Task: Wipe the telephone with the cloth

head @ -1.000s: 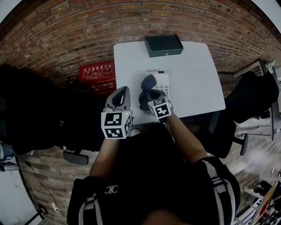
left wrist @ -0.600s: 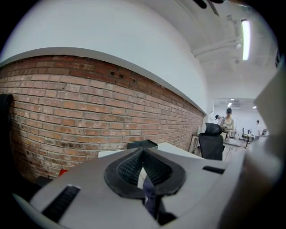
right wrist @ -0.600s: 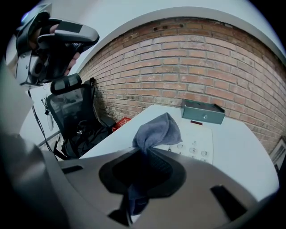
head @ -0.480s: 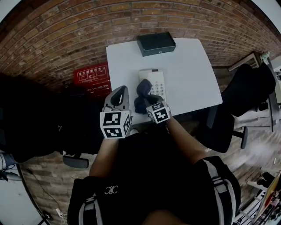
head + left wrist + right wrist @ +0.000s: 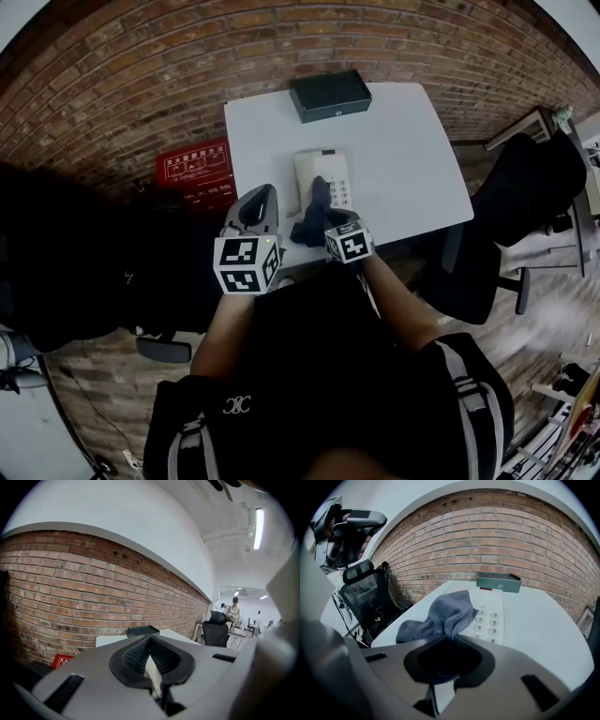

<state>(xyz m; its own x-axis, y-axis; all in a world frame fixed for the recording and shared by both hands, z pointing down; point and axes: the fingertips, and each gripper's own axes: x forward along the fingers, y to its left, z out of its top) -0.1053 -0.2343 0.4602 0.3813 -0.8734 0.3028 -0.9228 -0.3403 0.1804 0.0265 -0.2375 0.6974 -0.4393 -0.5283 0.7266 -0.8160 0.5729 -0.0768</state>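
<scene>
A white telephone lies on the white table, its keypad facing up. A dark blue cloth drapes over the phone's near left part and onto the table. My right gripper is shut on the cloth's near end, and the cloth bunches up straight out of the closed jaws of that right gripper. My left gripper hangs above the table's near left corner, apart from the phone. In its own view the left gripper is shut with nothing in it, pointing at the brick wall.
A dark metal box sits at the table's far edge, behind the phone. A red crate stands on the floor left of the table. A black office chair is to the right. The brick wall runs behind the table.
The right gripper has pulled the cloth toward the near edge, and it now trails over the phone's near left part. The left gripper has stayed put.
</scene>
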